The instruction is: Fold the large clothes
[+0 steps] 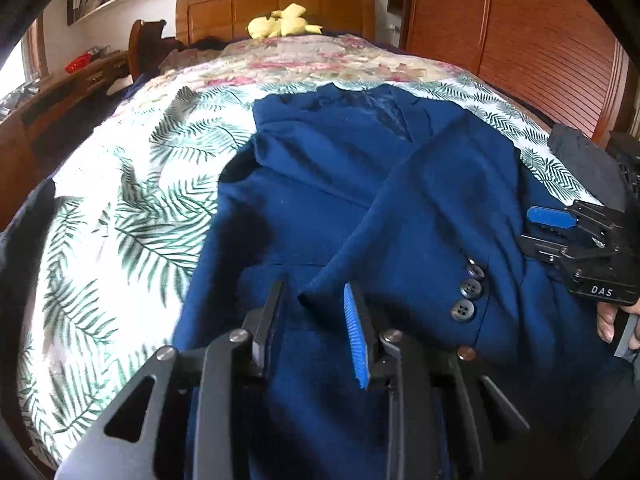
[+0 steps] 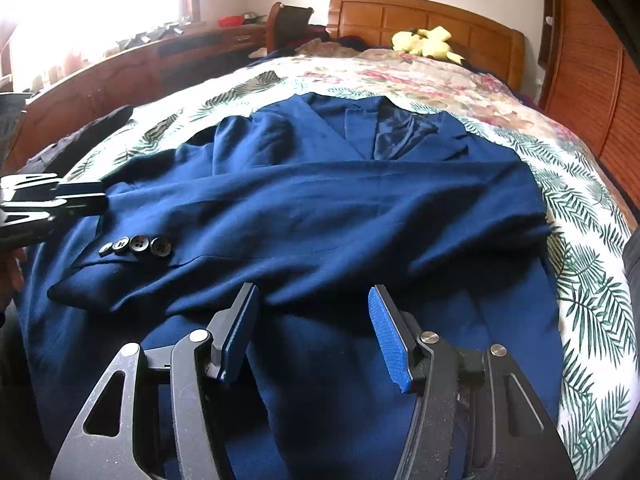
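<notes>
A wooden-framed bed (image 2: 424, 12) with leaf-print bedspread is carrying a navy blue suit jacket (image 2: 320, 208) lying near its foot edge, and a yellow plush toy (image 2: 426, 42) sitting by its headboard.

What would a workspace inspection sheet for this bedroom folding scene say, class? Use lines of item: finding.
Surface: bed with leaf-print cover.
Job's things: blue jacket lying front up, one sleeve folded across the chest, cuff buttons showing.
Clutter: yellow plush toy by the headboard; dark garment at the bed edge.
Grippers: left gripper open over the jacket, nothing between its pads; right gripper open, empty.
Cables: nothing seen.
Surroundings: wooden headboard, louvred wardrobe, bright window.
</notes>
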Motion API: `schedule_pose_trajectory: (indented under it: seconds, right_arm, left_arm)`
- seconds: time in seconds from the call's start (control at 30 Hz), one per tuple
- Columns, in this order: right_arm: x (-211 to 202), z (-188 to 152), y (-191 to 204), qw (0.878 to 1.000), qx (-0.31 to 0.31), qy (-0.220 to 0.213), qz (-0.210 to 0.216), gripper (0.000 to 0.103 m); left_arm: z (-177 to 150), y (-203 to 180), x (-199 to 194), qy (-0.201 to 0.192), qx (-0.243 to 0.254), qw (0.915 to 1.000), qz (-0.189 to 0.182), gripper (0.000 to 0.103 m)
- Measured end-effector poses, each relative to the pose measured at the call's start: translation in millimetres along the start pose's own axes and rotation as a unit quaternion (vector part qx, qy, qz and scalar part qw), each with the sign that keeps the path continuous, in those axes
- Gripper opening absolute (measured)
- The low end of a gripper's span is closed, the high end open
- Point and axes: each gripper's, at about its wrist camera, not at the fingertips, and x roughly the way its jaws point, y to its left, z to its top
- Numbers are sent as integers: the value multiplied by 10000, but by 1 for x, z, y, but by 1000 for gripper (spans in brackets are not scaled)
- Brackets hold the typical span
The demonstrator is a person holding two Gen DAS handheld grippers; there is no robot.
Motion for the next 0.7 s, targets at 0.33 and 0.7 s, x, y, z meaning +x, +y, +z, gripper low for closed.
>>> schedule_pose_trajectory:
  seconds: [0.33,0.7]
  right_arm:
    - [-2,-4,-3,10000,-13,13,-25,58]
    - [-4,-8,-7,10000,-16,14,-38,58]
  left_arm:
    - [-1,3,9,68,-248,9995,-183,26]
    - [24,4,-24,-643,16,9978,154,1]
